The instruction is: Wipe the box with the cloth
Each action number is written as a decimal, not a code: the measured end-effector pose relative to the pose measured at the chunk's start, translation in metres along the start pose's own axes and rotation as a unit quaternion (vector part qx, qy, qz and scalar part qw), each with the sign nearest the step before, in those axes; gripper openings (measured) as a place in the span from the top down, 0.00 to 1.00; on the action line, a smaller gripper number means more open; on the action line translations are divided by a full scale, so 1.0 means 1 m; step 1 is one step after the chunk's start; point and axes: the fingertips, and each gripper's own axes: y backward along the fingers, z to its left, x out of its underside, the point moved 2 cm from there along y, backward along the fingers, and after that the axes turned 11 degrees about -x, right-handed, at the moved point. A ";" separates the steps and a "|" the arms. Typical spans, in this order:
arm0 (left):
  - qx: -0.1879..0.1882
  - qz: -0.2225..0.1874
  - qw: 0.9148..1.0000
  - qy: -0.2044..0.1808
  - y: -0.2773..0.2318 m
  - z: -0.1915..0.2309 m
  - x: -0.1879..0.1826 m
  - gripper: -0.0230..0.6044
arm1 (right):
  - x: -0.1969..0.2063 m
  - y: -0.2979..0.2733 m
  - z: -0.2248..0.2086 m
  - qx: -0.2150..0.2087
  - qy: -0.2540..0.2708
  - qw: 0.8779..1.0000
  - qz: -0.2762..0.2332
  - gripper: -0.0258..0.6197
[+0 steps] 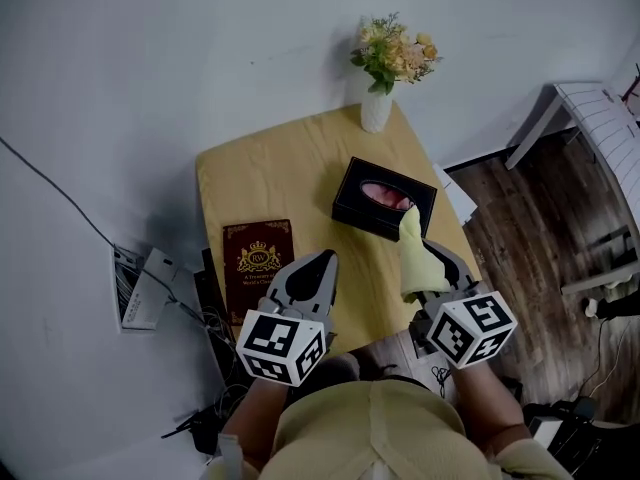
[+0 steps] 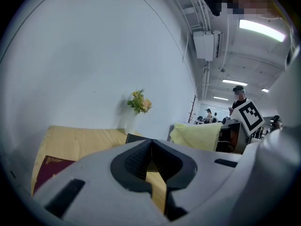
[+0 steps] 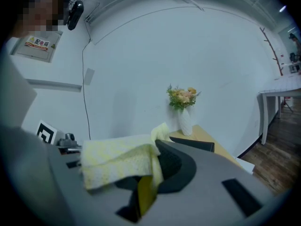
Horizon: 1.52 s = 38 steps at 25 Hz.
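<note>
Left gripper (image 1: 320,260): ribbed dark jaws pressed together, empty;
Right gripper (image 1: 432,253): pinching soft, dimpled yellow cloth (image 1: 414,260);
Box (image 1: 384,199): black, rectangular, oval opening; on tan table (image 1: 262,173), by cloth tip

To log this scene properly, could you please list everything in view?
table: 1, light wood, centre
box: 1, black, open top, table's right half
book: 1, maroon, table's near left
vase: 1, white, holding flowers, table's far corner
cloth: 1, yellow, in right gripper, tip by the box
sheets: white, beside table's right edge
device: 1, white, left of table, with cables
rack: 1, white, far right
left gripper: grey, shut, empty
right gripper: grey, shut on cloth
</note>
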 end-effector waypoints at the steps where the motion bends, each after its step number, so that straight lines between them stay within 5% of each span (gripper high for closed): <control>1: 0.006 0.001 1.000 -0.001 -0.003 0.005 -0.001 0.93 | -0.003 -0.007 0.001 0.003 0.002 1.000 -0.001 0.90; 7: 0.044 0.008 0.999 -0.005 -0.022 0.026 -0.009 0.93 | -0.018 -0.041 0.002 0.025 0.000 1.000 -0.014 0.90; 14: 0.045 0.011 0.999 -0.007 -0.044 0.046 -0.014 0.93 | -0.021 -0.075 -0.006 0.036 0.012 0.999 0.009 0.90; 23: 0.009 0.016 1.000 -0.006 -0.075 0.057 -0.017 0.93 | -0.026 -0.117 -0.033 0.028 -0.008 1.000 0.004 0.90; 38: -0.056 0.033 0.998 0.012 -0.098 0.073 -0.013 0.93 | 0.003 -0.175 -0.053 -0.019 0.013 0.994 0.111 0.90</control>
